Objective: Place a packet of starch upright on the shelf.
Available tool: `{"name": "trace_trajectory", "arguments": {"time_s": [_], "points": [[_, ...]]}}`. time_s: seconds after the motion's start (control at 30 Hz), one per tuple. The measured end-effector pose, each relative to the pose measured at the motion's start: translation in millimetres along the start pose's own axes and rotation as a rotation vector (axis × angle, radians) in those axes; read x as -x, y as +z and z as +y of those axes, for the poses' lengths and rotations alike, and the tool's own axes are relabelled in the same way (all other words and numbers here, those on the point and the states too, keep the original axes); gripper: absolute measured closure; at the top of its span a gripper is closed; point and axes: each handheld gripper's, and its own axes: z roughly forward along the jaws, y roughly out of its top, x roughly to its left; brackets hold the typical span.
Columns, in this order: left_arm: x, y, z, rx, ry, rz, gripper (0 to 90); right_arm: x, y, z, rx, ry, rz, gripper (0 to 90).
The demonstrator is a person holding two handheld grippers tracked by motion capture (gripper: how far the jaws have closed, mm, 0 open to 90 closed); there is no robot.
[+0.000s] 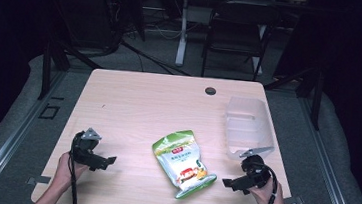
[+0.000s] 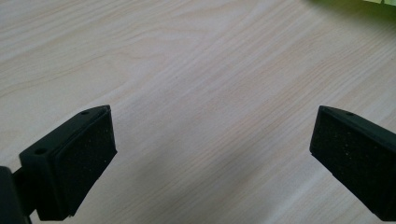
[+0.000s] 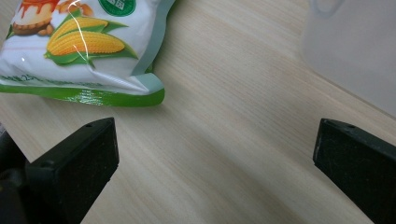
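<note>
Between my tongs lies the bag (image 1: 183, 163), both tongs spread and empty. Right gripper (image 1: 235, 183) sits near the bin (image 1: 248, 126); the glossy bag could slip or I could knock the bin. Left gripper (image 1: 102, 162) is well off.

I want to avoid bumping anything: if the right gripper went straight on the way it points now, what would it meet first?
Probably the snack bag: the right gripper, jaws open, points at its lower end across bare table; depth is unclear.

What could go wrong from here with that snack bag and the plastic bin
The snack bag is glossy and puffy, so the open right gripper might slip off it. The clear bin sits near the table edge and could get pushed off. The left gripper is open over bare wood.
</note>
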Motion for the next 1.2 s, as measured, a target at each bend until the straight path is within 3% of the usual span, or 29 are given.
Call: {"name": "trace_trajectory", "arguments": {"time_s": [0.23, 0.7, 0.97, 1.2], "points": [[-0.2, -0.5, 0.2, -0.001, 0.002, -0.002, 0.0, -2.4, -1.5, 0.9, 0.015, -0.009, 0.007, 0.0], [-0.1, 1.0, 0.4, -0.01, 0.005, 0.011, 0.2, -17.9, 1.2, 12.8, 0.006, -0.095, 0.033, 0.0], [0.9, -0.5, -0.1, -0.009, 0.009, 0.007, 0.2, -31.6, -3.9, 33.9, 0.027, -0.122, 0.033, 0.0], [0.7, 0.4, 0.2, -0.015, 0.015, 0.013, 0.2, -36.0, 10.4, 57.1, 0.009, -0.138, 0.07, 0.6]]}}
